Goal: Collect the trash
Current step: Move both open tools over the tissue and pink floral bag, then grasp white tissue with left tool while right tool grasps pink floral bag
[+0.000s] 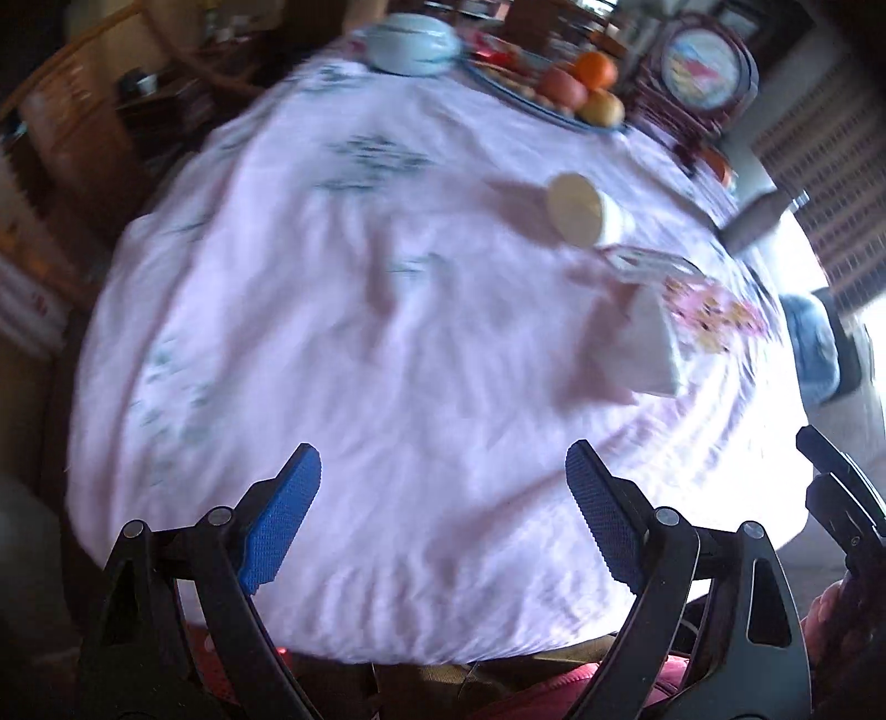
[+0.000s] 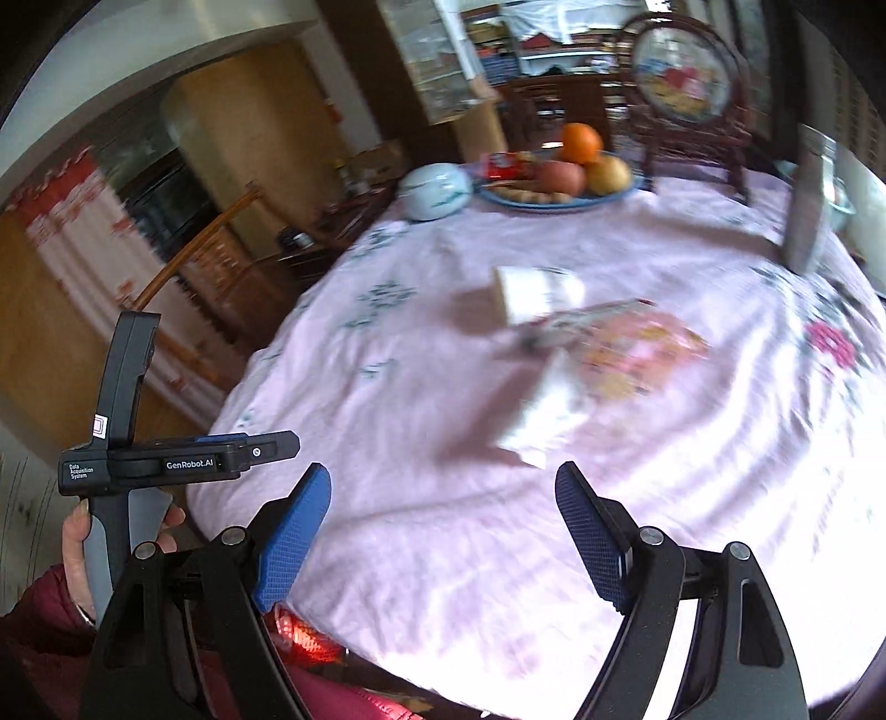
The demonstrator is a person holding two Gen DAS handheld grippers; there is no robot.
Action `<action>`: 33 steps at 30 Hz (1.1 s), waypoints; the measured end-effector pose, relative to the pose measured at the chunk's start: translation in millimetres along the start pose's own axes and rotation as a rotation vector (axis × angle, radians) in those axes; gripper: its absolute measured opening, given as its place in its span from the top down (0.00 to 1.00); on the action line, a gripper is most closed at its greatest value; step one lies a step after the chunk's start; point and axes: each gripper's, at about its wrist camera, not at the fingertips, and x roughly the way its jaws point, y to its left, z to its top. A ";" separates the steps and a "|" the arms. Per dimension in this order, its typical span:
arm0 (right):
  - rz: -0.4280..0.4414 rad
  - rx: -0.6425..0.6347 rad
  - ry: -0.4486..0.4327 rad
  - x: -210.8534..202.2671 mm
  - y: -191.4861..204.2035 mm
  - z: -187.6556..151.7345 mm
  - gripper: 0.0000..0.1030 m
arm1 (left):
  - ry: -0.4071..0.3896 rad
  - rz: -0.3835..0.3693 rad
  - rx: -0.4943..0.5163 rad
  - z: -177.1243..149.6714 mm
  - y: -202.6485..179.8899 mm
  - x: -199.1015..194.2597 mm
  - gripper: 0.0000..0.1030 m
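The round worktop (image 1: 387,387) is draped in a pale pink cloth with faint blue-green flower prints, and both views are blurred. At the far left of its back edge sits a light blue lidded bowl (image 1: 412,41), and just right of it a blue plate (image 1: 554,108) carries an orange, two other fruits and some snacks. Farther right stands a dark wooden stand with a round picture panel (image 1: 706,69). On the right half of the cloth lies the trash: a white paper cup (image 1: 581,210) tipped on its side, its mouth turned toward the left, then a flat printed wrapper (image 1: 645,263) just beside it, a white folded paper piece (image 1: 645,349) nearer the front, and a pink flowery packet (image 1: 714,313) to its right. The left gripper (image 1: 443,509) hovers low over the near edge, its blue-padded fingers spread wide and holding nothing, well apart from the trash. The right gripper (image 2: 443,526) is likewise spread and empty, with the white paper piece (image 2: 545,421) near its tips and the cup (image 2: 534,293) beyond. A grey upright object (image 2: 805,216) stands at the far right, too blurred to identify.
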 end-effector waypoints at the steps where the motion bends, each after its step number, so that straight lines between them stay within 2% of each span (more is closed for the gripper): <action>1: -0.020 0.019 -0.008 -5.3 -9.7 -3.9 0.21 | 0.011 -0.015 0.028 0.9 -11.7 5.8 0.16; 9: -0.176 0.182 -0.081 -44.9 -80.9 -27.2 0.20 | 0.074 -0.104 0.222 24.9 -107.9 58.0 0.15; 15: -0.264 0.255 -0.115 -71.2 -119.3 -38.0 0.20 | 0.109 -0.113 0.283 41.8 -150.2 100.3 0.17; 16: -0.271 0.264 -0.116 -74.1 -124.3 -38.7 0.20 | 0.108 -0.103 0.284 43.7 -152.7 105.6 0.21; 18: -0.274 0.278 -0.111 -74.1 -133.8 -38.2 0.20 | 0.113 -0.094 0.289 46.9 -157.5 115.7 0.42; 19: -0.268 0.283 -0.108 -73.2 -136.9 -36.6 0.20 | 0.121 -0.096 0.287 47.7 -158.6 119.4 0.63; 20: -0.256 0.286 -0.102 -70.3 -139.9 -34.3 0.20 | 0.125 -0.102 0.279 47.8 -156.8 119.7 0.78; 22: -0.218 0.293 -0.084 -60.0 -145.7 -27.4 0.20 | 0.103 -0.098 0.255 47.0 -147.0 111.1 0.85; 26: -0.137 0.268 -0.043 -24.2 -148.8 -4.4 0.20 | 0.032 -0.042 0.201 46.2 -114.2 75.3 0.86; 33: -0.049 0.210 0.016 38.6 -142.8 34.5 0.20 | -0.010 0.089 -0.036 35.0 -23.0 26.2 0.86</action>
